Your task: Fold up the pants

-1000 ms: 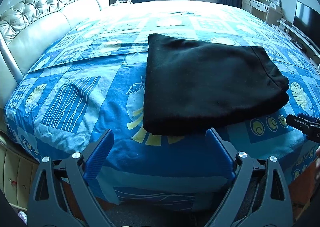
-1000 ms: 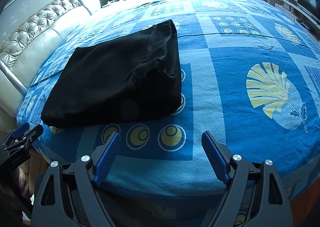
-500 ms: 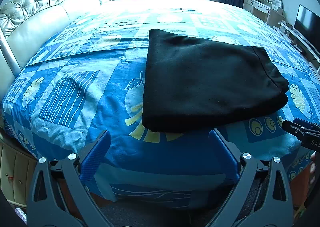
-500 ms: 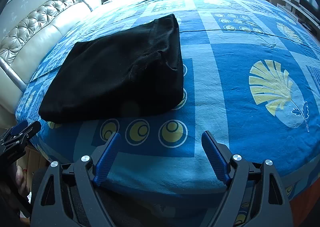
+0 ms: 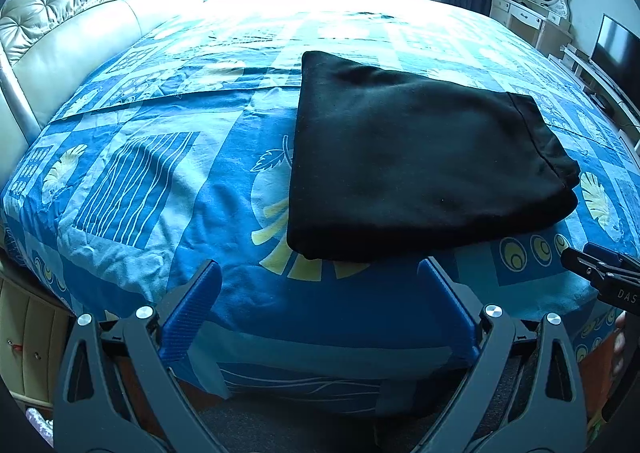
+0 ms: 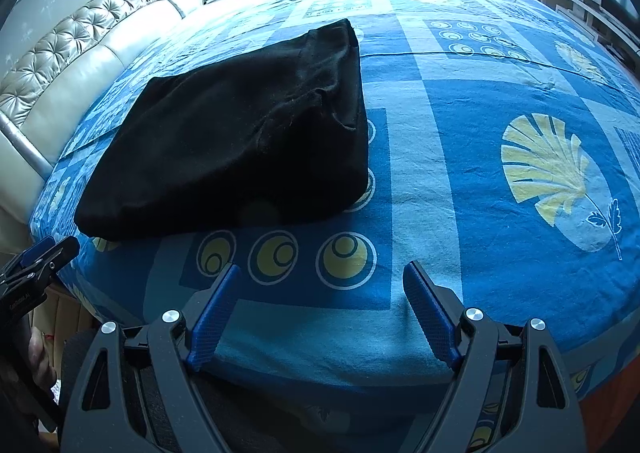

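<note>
Left wrist view shows one pair of black pants (image 5: 420,161) lying on one bed (image 5: 168,181) covered by a blue patterned sheet, with two grippers at the near edge of that bed. The left gripper (image 5: 320,289) has just been opening its jaws; its blue pads stand wide apart over the sheet with nothing between them, just short of the pants' near fold. The right gripper (image 5: 600,273) pokes in beside the bed's near edge, past the pants' right corner. In the right wrist view the right gripper (image 6: 322,285) is likewise released, jaws spread and empty above three yellow circles printed on the sheet, apart from the pants (image 6: 240,141). The pants are folded into a thick, roughly rectangular stack near the bed's front edge: smooth on top, a rounded fold along the near side, and layered edges with a seam and a small pucker at the end away from the one tufted cream headboard (image 5: 92,25).
</note>
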